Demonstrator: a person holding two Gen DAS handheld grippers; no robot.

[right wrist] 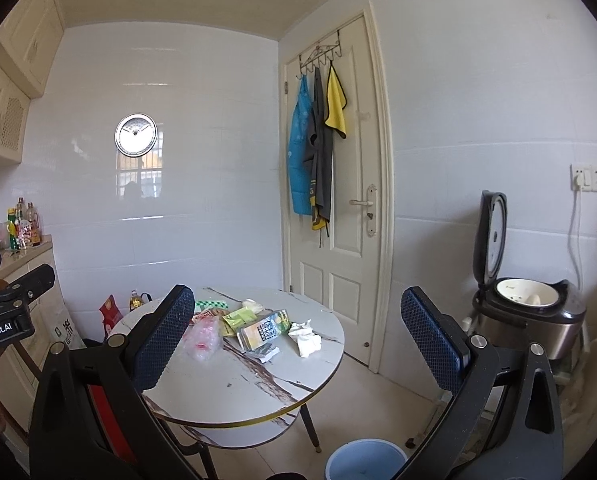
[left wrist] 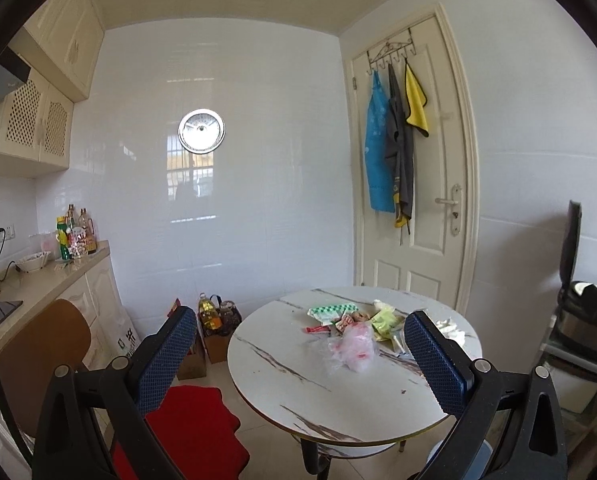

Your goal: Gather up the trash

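A round marble table (left wrist: 298, 396) carries a heap of trash: a clear plastic bag with pink inside (left wrist: 354, 348), a green-and-white checked wrapper (left wrist: 330, 312), a yellow-green packet (left wrist: 384, 322) and white tissues (left wrist: 452, 328). The right wrist view adds a drink carton (right wrist: 264, 330) and a crumpled tissue (right wrist: 306, 338) beside the plastic bag (right wrist: 202, 338). A blue bucket (right wrist: 364, 460) stands on the floor under the table's near edge. My left gripper (left wrist: 298, 360) and right gripper (right wrist: 298, 334) both hang open, short of the table and holding nothing.
An open rice cooker (right wrist: 530, 308) stands on a stand at the right. A brown chair (left wrist: 38, 360) and a red mat (left wrist: 194, 432) lie left of the table, by the kitchen counter (left wrist: 46, 280). A box with an oil bottle (left wrist: 210, 320) sits against the wall. A closed door (right wrist: 338, 200) is behind the table.
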